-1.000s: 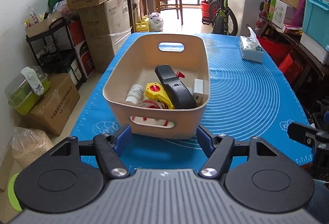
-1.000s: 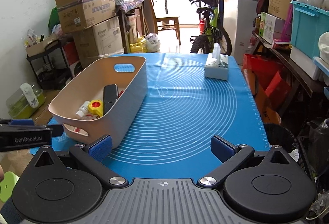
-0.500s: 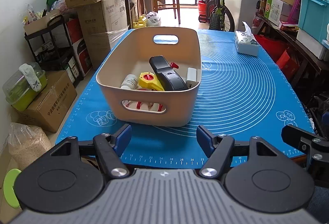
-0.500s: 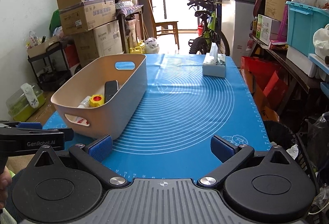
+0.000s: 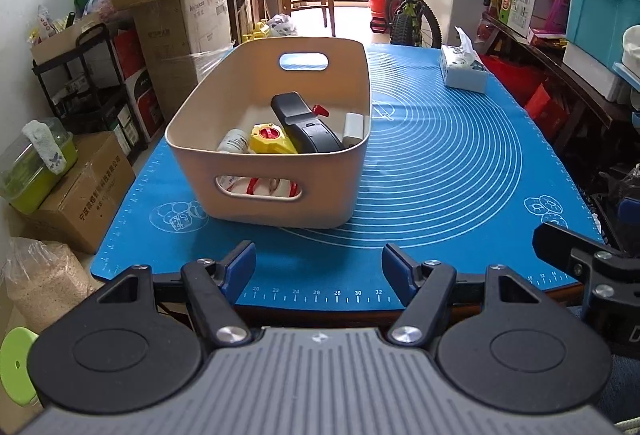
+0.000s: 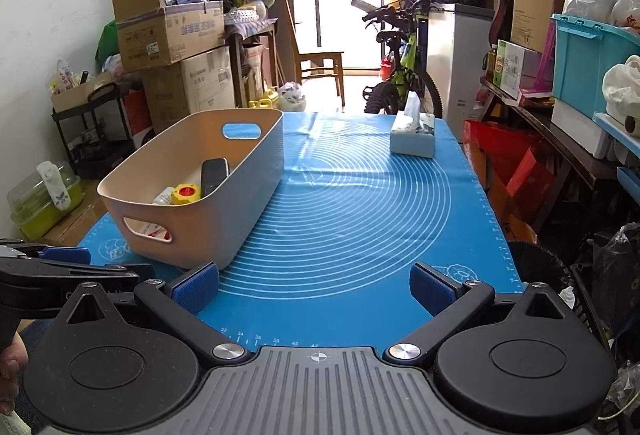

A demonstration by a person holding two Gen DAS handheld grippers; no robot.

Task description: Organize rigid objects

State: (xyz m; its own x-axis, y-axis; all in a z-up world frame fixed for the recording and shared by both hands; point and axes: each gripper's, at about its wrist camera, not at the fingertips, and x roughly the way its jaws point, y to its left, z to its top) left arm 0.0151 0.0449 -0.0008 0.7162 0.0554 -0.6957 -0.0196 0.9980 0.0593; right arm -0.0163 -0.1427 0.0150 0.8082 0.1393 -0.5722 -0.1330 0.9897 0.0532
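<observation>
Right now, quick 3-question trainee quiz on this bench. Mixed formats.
1. True or false: both the left gripper and the right gripper are empty.
2. The yellow tape measure lies: A) on the blue mat B) in the beige bin C) on the tissue box
3. Fill in: the tissue box stands on the ___ mat.

Key: 1 true; 2 B; 3 blue.

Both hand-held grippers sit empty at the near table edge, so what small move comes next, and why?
Probably bring the left hand-held gripper forward over the beige bin toward the black tool. Both it and the right hand-held gripper are open and empty, and every loose item lies in the bin.
</observation>
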